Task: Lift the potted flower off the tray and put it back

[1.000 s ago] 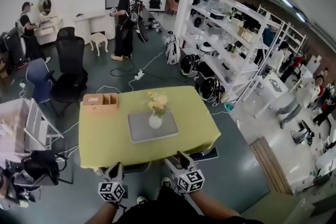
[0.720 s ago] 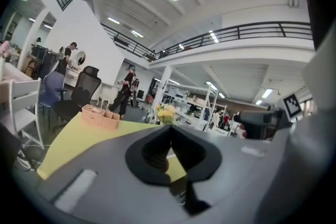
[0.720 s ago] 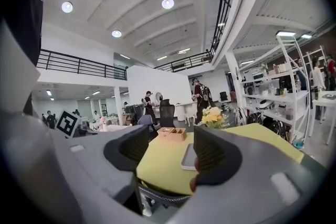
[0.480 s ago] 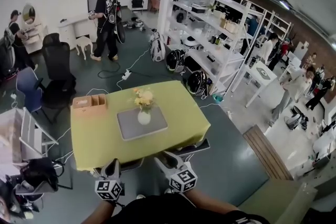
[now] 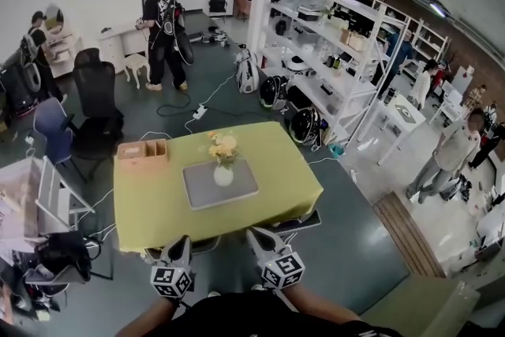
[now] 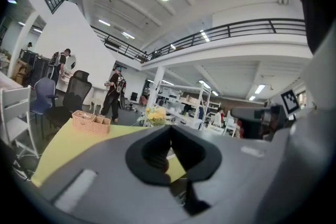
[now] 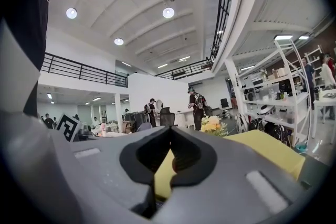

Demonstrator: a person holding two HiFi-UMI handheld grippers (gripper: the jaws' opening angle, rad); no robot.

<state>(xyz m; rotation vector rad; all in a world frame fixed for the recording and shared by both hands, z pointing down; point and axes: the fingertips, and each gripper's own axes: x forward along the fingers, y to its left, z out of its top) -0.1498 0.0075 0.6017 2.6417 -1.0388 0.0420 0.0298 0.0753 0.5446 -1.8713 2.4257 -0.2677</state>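
The left claw (image 5: 181, 243) shut, empty; potted flower (image 5: 223, 163) on its tray (image 5: 241, 192); right claw (image 5: 256, 234) shut, empty.
The flower stands upright near the grey tray's far edge, in the middle of the yellow table (image 5: 150, 209), well apart from both claws at the near side.

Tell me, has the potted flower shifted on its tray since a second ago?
No. The potted flower stands at the same spot near the far edge of the grey tray, as before; only the camera view has shifted.

One potted flower (image 5: 223, 162), one tray (image 5: 239, 190), one basket (image 5: 142, 152) (compartmented), one table (image 5: 158, 211)
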